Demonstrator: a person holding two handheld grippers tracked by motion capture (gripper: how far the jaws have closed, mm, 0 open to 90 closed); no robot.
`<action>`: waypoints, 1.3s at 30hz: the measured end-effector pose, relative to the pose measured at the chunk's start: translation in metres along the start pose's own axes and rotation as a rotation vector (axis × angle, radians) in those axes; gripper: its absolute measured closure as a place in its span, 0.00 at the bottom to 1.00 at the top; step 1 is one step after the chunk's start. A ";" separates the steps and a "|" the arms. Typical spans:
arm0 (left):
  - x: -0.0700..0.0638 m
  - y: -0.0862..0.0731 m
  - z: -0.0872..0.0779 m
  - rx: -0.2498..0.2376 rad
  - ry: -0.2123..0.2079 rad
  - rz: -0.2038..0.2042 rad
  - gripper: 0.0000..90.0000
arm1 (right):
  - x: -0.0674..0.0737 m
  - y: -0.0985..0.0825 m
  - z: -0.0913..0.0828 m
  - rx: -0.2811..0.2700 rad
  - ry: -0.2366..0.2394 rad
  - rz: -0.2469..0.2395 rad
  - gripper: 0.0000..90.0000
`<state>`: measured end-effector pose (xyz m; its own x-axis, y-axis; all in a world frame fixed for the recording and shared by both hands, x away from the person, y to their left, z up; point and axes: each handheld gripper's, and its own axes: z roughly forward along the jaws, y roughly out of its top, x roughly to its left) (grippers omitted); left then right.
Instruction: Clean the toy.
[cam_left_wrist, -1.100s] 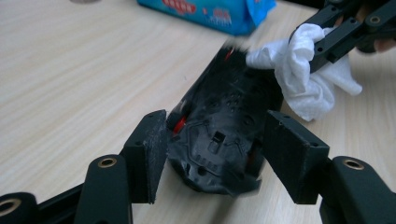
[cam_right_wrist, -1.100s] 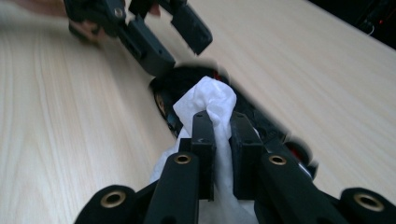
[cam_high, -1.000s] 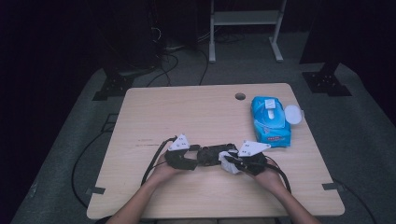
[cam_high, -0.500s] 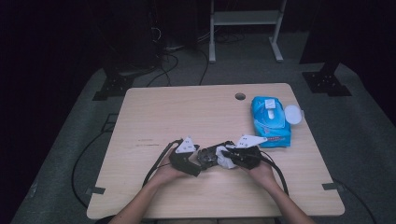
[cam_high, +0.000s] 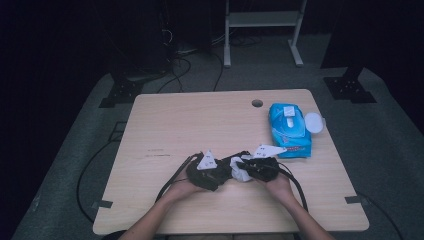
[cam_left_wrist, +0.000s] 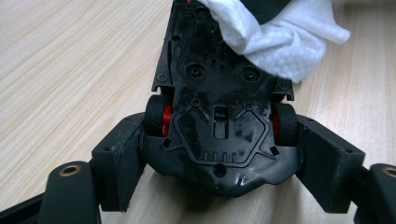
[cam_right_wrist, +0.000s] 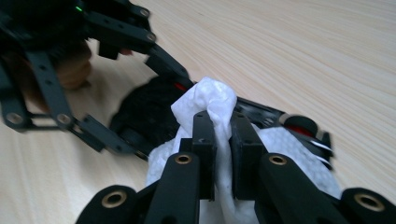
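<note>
We judge the wiping underway: at lower centre, the left gripper (cam_left_wrist: 219, 186) clamps an upturned toy car (cam_left_wrist: 219, 116) while the right gripper (cam_right_wrist: 219, 135) pinches a white wipe (cam_right_wrist: 208, 100) against its underside.

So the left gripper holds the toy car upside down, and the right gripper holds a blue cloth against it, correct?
Not quite: in the right gripper view the right gripper pinches a white wipe, not a blue cloth. The left gripper does clamp the toy car underside up.
</note>
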<state>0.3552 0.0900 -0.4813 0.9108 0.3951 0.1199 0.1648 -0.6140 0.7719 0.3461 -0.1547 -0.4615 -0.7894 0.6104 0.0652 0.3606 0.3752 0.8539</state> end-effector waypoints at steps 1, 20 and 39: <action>0.000 0.000 0.000 -0.001 -0.001 0.002 0.26 | 0.005 0.005 0.003 0.003 0.019 -0.008 0.91; 0.001 0.003 -0.003 0.000 -0.004 0.011 0.26 | 0.006 0.031 0.002 0.062 0.049 -0.135 0.53; -0.001 0.004 -0.002 0.015 0.014 0.038 0.26 | 0.008 0.015 0.018 0.067 0.047 -0.068 0.89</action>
<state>0.3539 0.0884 -0.4768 0.9110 0.3808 0.1583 0.1356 -0.6391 0.7571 0.3542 -0.1322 -0.4577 -0.8349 0.5494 0.0340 0.3369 0.4611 0.8209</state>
